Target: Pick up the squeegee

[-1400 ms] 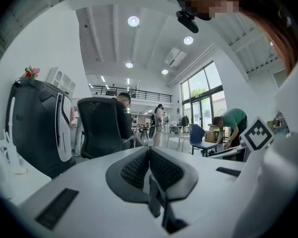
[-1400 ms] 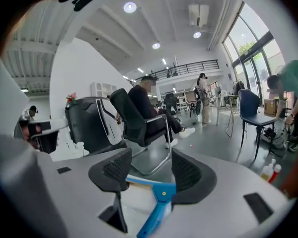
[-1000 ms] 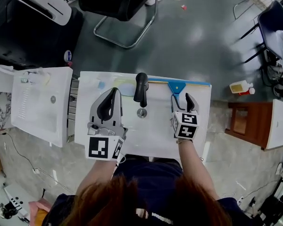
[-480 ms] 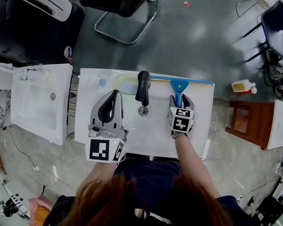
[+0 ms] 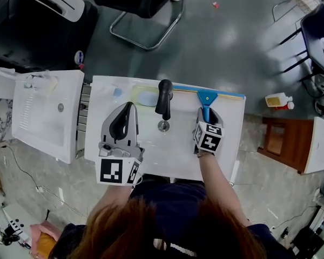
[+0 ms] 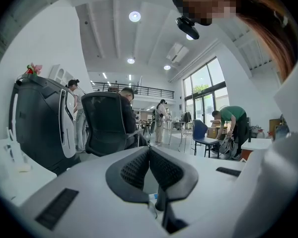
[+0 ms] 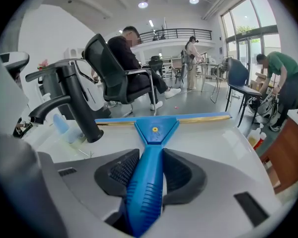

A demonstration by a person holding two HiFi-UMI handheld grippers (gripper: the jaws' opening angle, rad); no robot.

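Blue plastic squeegee [image 5: 207, 98] [image 7: 154, 130] with a brass-coloured blade rail: it lies flat on the white washbasin top [image 5: 181, 147], its blade running along the far edge and its ribbed handle pointing back toward me, just right of the black curved tap [image 5: 163, 98] [image 7: 75, 104]. My right gripper [image 5: 207, 114] [image 7: 150, 163] slants down over that handle; its jaws are closing, the handle lies between them, and in the right gripper view the dark textured pads [image 7: 120, 171] meet it on both flanks while the squeegee rests on the basin top. The round metal drain [image 5: 163, 125] sits just in front of the tap, between my two grippers. My left gripper [image 5: 129, 108] [image 6: 149, 151] hangs roughly level over the left part of the basin, its jaws brought together at the tips with nothing in them. Beyond the basin stands a black cantilever chair [image 5: 143, 7] on grey floor; a second white basin [image 5: 43, 117] lies to the left.
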